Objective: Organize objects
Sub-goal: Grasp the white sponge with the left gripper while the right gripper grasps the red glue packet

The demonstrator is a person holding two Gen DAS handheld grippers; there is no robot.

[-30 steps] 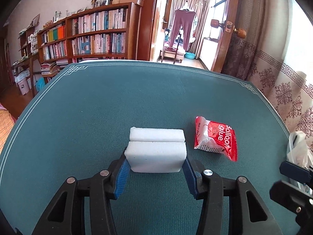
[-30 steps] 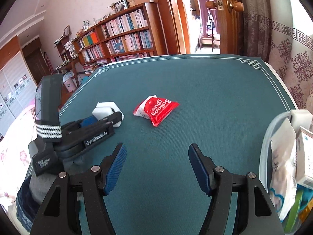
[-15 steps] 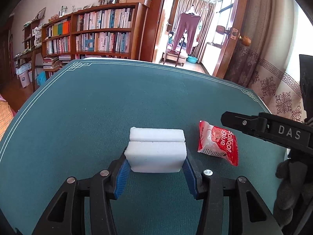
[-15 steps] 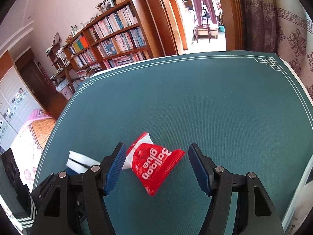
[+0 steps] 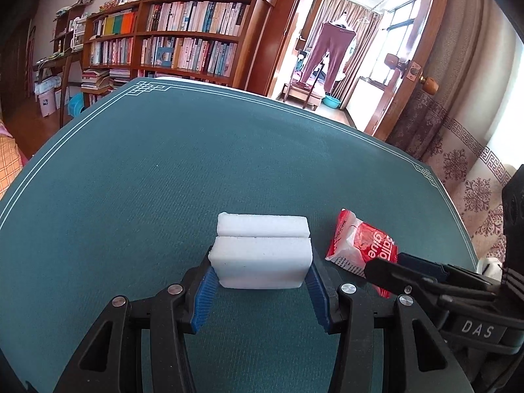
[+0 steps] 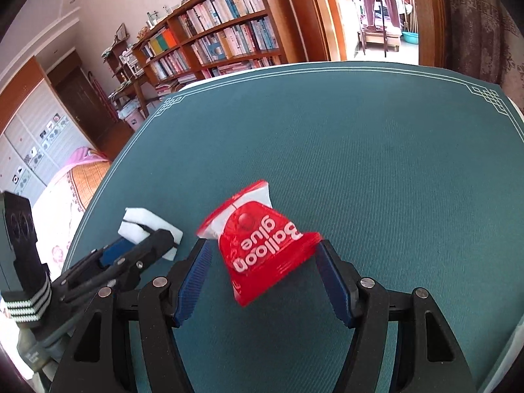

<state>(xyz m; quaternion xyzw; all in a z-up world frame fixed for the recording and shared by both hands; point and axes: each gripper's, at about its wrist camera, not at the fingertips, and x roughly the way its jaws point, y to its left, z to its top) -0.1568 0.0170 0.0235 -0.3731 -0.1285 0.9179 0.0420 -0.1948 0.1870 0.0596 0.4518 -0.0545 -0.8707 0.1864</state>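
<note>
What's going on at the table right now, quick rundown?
Left gripper shut on white sponge. Right gripper open, fingers either side of red packet, not squeezing. Nothing in the way.

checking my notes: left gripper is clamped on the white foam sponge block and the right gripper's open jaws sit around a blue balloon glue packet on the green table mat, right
One detail is off: the balloon glue packet is red with a white end, not blue, as the right wrist view shows. The rest holds: the left gripper is clamped on the white foam sponge block, and the right gripper is open around the packet on the green table mat.
</note>
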